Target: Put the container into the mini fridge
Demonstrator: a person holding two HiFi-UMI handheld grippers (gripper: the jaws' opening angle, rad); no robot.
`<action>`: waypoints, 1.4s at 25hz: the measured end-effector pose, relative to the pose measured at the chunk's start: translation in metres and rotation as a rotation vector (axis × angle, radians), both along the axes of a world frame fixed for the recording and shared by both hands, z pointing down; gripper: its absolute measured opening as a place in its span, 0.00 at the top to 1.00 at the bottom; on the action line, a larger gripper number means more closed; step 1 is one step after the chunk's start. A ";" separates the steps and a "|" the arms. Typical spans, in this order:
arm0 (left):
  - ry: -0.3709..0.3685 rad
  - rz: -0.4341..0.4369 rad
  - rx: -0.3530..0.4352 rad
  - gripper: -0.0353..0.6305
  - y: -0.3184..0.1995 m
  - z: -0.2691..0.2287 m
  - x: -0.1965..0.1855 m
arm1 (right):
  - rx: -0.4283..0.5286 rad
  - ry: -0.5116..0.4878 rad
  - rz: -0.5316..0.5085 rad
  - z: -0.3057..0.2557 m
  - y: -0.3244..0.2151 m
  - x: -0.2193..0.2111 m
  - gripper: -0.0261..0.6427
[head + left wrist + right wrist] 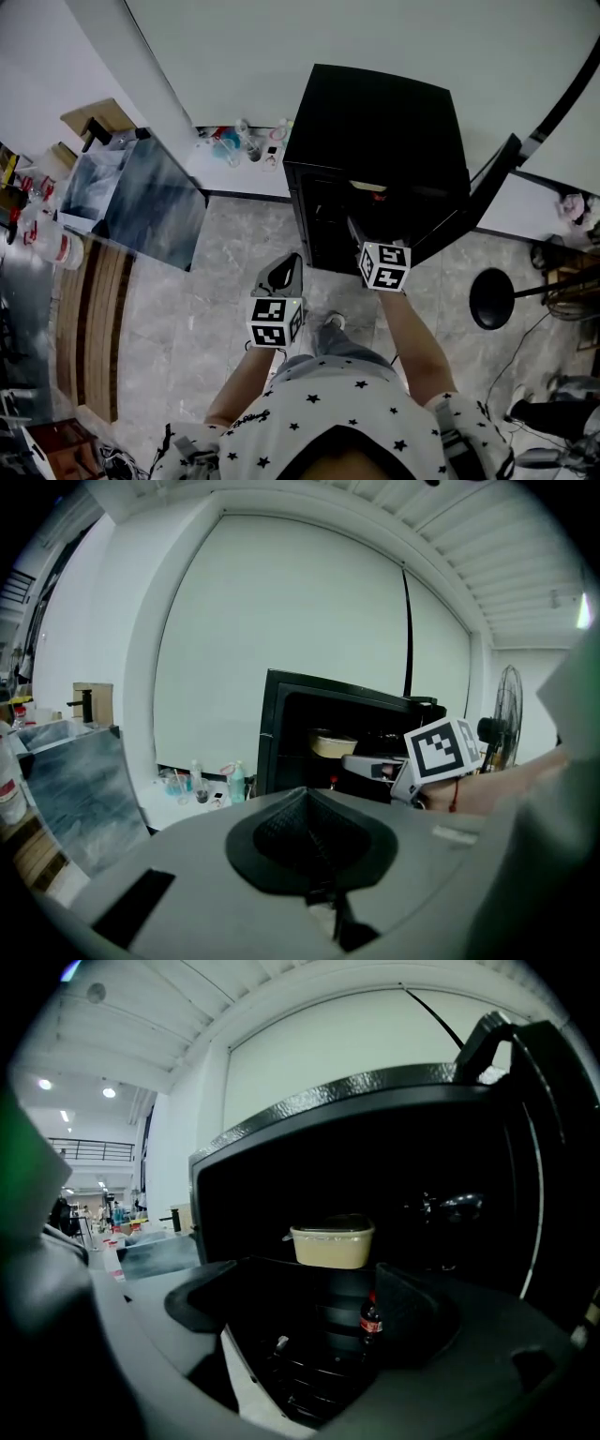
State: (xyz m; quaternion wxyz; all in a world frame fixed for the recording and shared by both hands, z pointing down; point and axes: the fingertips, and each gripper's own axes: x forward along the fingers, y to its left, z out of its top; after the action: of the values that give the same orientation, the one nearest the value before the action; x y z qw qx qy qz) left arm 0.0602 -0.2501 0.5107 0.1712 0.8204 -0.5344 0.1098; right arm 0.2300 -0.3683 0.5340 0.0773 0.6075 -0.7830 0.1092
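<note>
The black mini fridge [375,141] stands open, its door [492,183] swung out to the right. A beige container [332,1244] with a dark lid sits on a shelf inside it, also seen as the container [333,745] in the left gripper view. My right gripper [309,1309] is open just in front of the opening, apart from the container, nothing between its pads. In the head view the right gripper [354,232] reaches into the fridge mouth. My left gripper [309,829] is shut and empty, held back; the left gripper [286,270] hangs over the floor.
A small cola bottle [371,1320] stands low inside the fridge. A grey slab table [141,202] lies to the left, with bottles [234,145] on a white ledge by the wall. A round black fan base [492,298] sits on the floor at right.
</note>
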 end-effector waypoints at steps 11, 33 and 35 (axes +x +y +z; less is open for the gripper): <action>0.016 -0.003 0.017 0.93 0.073 -0.009 -0.009 | 0.078 0.018 -0.030 -0.040 0.108 -0.028 0.68; 0.041 -0.042 0.051 0.93 0.246 -0.005 -0.040 | 0.080 -0.041 -0.181 -0.052 0.333 -0.076 0.97; 0.045 -0.048 0.050 0.93 0.258 -0.004 -0.041 | 0.075 -0.039 -0.192 -0.051 0.347 -0.078 0.97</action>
State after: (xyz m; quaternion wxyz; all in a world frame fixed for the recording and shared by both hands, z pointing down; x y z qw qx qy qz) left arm 0.0193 0.0080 0.5069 0.1652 0.8137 -0.5525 0.0735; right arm 0.1518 -0.0212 0.4835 0.0490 0.5297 -0.8426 0.0837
